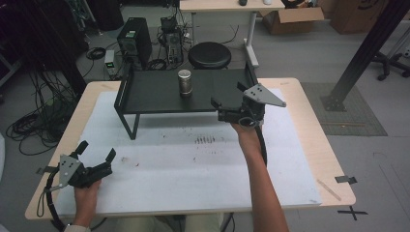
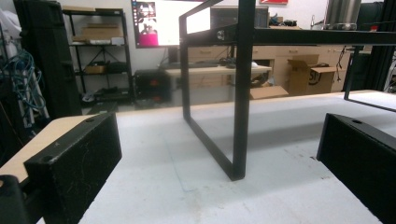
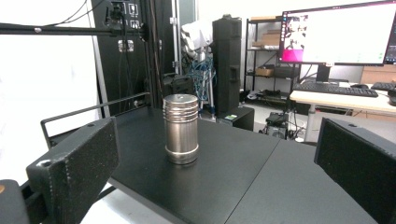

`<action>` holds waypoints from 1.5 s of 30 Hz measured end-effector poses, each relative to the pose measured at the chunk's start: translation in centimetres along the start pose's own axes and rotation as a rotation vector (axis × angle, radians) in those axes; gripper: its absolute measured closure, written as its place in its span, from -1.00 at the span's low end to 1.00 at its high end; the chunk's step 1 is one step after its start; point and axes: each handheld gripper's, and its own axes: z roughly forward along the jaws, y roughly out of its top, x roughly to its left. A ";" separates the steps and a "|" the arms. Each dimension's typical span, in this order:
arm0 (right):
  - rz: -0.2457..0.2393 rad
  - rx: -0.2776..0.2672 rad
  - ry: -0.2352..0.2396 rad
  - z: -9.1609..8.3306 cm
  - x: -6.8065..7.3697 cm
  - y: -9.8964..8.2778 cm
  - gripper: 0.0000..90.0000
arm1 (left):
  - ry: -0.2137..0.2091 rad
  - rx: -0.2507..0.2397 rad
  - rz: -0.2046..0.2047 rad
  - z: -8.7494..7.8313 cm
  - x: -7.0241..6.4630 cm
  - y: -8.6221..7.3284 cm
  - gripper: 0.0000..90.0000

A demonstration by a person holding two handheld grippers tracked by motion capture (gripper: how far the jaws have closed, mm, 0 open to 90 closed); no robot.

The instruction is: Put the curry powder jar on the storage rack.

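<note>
Nearest the high camera, the left gripper [image 1: 94,154] rests at the near left of the white foam mat [image 1: 193,164] covering the pale wooden table [image 1: 333,164], its 2 black jaws spread with nothing between them; its own view looks across the mat at the leg of the low black metal shelf [image 2: 238,116]. Farther in, the right gripper [image 1: 227,94] hangs at the shelf's front right edge, its jaws likewise spread and empty. Beyond it, the ribbed steel cylindrical canister [image 3: 181,128] stands upright near the middle of the shelf top [image 1: 154,92], well apart from the raised rails at the sides.

The step in hand seems to be the right gripper's reach for the canister. To do it well, I would keep the jaws wide, bring them level with the smooth lower body, and centre the canister between them before closing, since in the right gripper view it sits left of the midline. A squeeze on the ribbed upper band could slip or tip it.
</note>
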 end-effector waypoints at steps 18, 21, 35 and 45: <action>-0.016 -0.014 -0.019 -3.5 0.7 -3.1 -1.00 | 0.000 0.002 0.001 0.0 0.0 0.0 -0.99; -0.014 -0.015 -0.034 -4.1 0.5 -3.8 -1.00 | 0.000 0.001 0.000 0.0 0.0 0.0 -0.99; 0.003 -0.037 -0.084 -6.9 -0.4 -7.0 -1.00 | 0.000 0.002 0.001 0.0 0.0 0.0 -0.99; -0.007 -0.020 -0.127 -7.9 -0.6 -8.7 -1.00 | 0.000 0.002 0.002 0.0 0.0 0.0 -0.99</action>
